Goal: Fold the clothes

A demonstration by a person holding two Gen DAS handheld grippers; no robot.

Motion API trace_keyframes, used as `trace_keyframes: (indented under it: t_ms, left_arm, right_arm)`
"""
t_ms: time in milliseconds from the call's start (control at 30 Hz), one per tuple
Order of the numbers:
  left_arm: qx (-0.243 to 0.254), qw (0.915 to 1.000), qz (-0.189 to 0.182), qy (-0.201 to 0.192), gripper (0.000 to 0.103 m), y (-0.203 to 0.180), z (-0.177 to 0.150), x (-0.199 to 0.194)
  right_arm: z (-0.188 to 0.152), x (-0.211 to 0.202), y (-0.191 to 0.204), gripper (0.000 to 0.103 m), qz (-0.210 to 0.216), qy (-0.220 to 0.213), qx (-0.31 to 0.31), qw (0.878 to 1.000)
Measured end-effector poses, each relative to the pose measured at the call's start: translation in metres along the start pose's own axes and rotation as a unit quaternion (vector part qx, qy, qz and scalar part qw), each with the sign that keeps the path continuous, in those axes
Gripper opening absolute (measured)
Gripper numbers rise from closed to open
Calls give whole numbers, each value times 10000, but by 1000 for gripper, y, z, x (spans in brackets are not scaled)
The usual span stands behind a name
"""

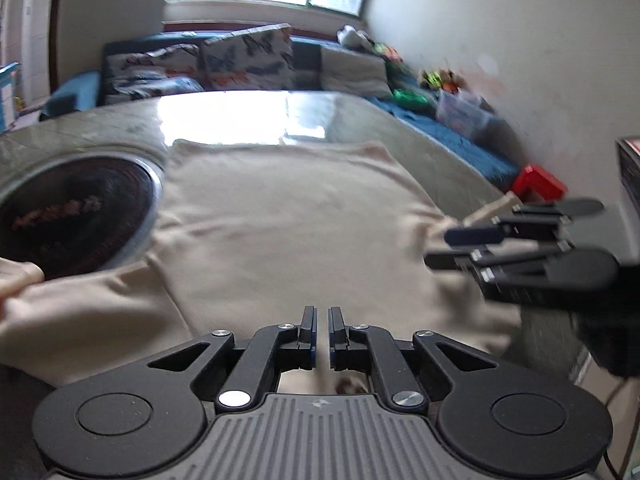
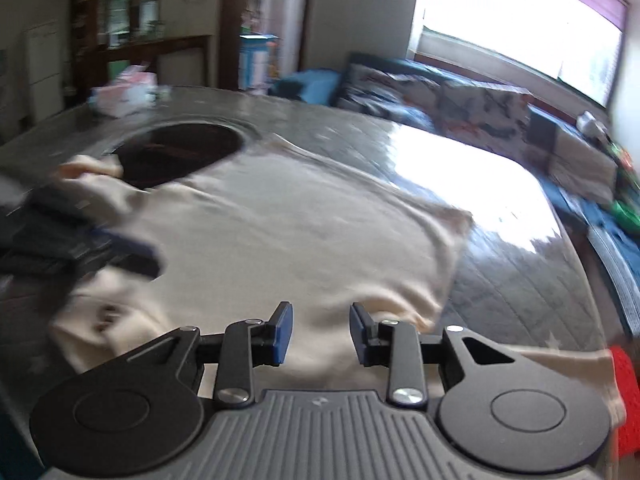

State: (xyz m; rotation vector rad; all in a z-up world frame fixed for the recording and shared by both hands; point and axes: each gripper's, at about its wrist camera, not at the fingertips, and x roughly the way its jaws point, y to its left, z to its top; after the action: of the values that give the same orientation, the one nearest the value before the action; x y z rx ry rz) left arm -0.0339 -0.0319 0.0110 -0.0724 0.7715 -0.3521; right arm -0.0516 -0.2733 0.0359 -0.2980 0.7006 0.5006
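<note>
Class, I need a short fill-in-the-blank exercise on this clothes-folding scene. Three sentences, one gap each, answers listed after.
1. The cream garment lies spread on the ____.
2. The jaws of the right gripper stand ____, with nothing between them.
3. Beside the garment, the dark inset in the tabletop is ____ in shape.

Answers: table; open; round

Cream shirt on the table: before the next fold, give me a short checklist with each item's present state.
1. Cream shirt lies spread on the table: ok.
2. Left gripper holds cloth: cannot tell; fingers nearly together, nothing visibly pinched.
3. Right gripper free of cloth: ok; fingers apart above the shirt, nothing pinched.
4. Shirt clear of the dark round inset: not ok; a sleeve overlaps its edge.
5. Fabric smooth: not ok; the near end is bunched.
</note>
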Motion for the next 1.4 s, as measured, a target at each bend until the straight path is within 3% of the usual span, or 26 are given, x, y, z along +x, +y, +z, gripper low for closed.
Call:
trace_keyframes:
  t_ms: [133, 267, 567, 800, 1133, 1400]
  left_arm:
    - [231, 9997, -93, 21, 8, -4, -7, -1]
    - [138, 9997, -174, 56, 8, 3, 1, -1]
    - [-389, 9988, 290, -64, 8, 46, 36, 19]
    - [-606, 9970, 470, -45, 8, 66, 38, 26]
    - [-711, 9963, 459, -126, 8, 75, 38, 24]
    - [-732, 9958, 514, -214, 8, 79, 38, 23]
  right_arm:
    - [-12, 2, -14, 32, -187, 98, 222, 9995]
    - [-18, -4, -22, 41, -257, 27, 349, 9991]
    - [7, 10, -20, 41, -337, -209, 310, 9987]
    - [29, 50, -43, 42, -208, 67, 479, 9986]
    - [63, 107, -85, 51, -289, 142, 1058, 9939]
    - [96, 149, -95, 62, -303, 202, 1049, 9938]
